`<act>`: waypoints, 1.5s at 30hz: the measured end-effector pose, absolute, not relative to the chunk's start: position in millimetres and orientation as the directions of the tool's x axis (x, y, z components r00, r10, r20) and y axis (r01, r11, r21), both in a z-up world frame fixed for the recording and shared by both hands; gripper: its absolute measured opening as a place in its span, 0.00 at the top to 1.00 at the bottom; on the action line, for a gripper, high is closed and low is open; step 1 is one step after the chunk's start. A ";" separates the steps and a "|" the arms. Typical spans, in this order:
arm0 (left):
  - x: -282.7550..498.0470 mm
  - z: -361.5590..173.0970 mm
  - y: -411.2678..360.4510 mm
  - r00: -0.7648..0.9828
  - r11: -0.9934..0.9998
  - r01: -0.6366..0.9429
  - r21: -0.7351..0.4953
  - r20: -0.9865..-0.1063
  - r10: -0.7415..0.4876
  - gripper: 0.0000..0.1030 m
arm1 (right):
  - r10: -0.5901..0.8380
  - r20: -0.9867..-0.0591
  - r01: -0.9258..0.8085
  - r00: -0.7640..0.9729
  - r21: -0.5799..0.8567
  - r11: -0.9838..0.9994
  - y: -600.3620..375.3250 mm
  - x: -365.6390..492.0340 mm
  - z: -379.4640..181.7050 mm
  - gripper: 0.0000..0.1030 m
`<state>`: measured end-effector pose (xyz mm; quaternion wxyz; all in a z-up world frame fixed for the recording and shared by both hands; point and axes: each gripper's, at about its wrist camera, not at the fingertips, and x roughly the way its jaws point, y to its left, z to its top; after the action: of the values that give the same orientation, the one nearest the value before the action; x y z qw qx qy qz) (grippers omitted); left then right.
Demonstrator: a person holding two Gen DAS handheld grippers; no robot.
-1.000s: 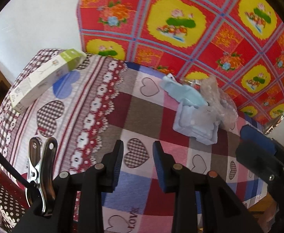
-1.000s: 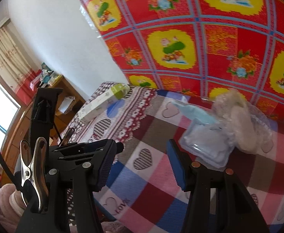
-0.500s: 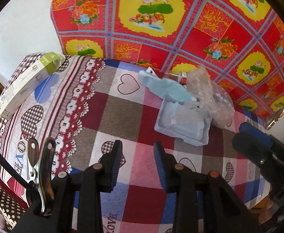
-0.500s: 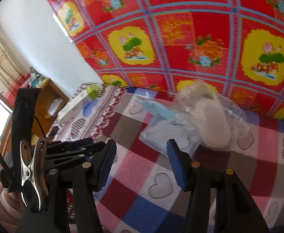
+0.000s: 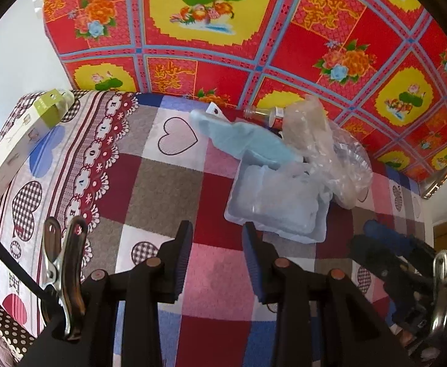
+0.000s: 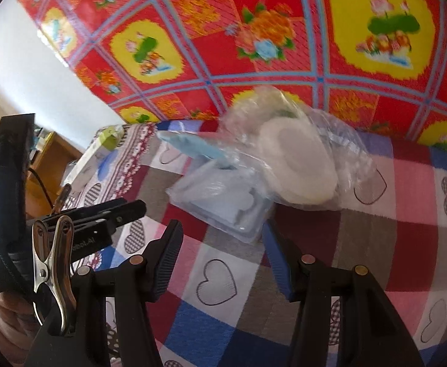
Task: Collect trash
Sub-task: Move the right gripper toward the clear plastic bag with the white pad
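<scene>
A pile of trash lies on the checked heart-pattern cloth (image 5: 168, 183): a clear plastic blister tray (image 5: 278, 202) (image 6: 226, 205), a light blue wrapper (image 5: 247, 140) (image 6: 192, 148), a crumpled clear bag (image 5: 324, 150) holding a white oval piece (image 6: 299, 165), and a small bottle (image 5: 263, 114) behind. My left gripper (image 5: 217, 238) hovers open just in front of the tray, nothing between its fingers. My right gripper (image 6: 223, 235) stands open, its fingers on either side of the tray's near corner without pressing it. In the left wrist view the right gripper (image 5: 385, 244) is at the right edge.
A long white and green box (image 5: 24, 140) (image 6: 101, 146) lies at the far left corner of the cloth. A red and yellow flowered sheet (image 5: 254, 30) hangs on the wall behind. A wooden cabinet (image 6: 49, 165) stands left of the table.
Both grippers have come down and closer to the trash pile, which now fills more of each view. The right gripper's fingers now flank the tray's corner.
</scene>
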<state>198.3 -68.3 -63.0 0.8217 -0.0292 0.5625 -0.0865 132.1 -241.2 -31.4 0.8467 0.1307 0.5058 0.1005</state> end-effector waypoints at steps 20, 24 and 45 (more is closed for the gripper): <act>232.1 -100.1 -77.0 0.291 0.956 0.133 -0.261 -0.912 -0.289 0.66 | 0.360 -0.856 -0.071 0.371 0.361 0.930 -238.3 170.1 -78.9 0.46; 228.4 -105.5 -72.4 0.285 0.927 0.151 -0.342 -0.883 -0.372 0.66 | 0.366 -0.856 -0.086 0.365 0.361 0.929 -233.9 173.5 -80.8 0.46; 184.7 -105.7 -33.6 0.271 0.922 0.158 -0.352 -0.883 -0.383 0.62 | 0.389 -0.868 -0.202 0.310 0.339 0.919 -187.2 174.8 -82.5 0.46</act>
<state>184.7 -33.6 -105.7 0.7912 -0.0974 0.5791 -0.1711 174.8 -187.2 -82.5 0.8051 0.0835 0.5579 0.1835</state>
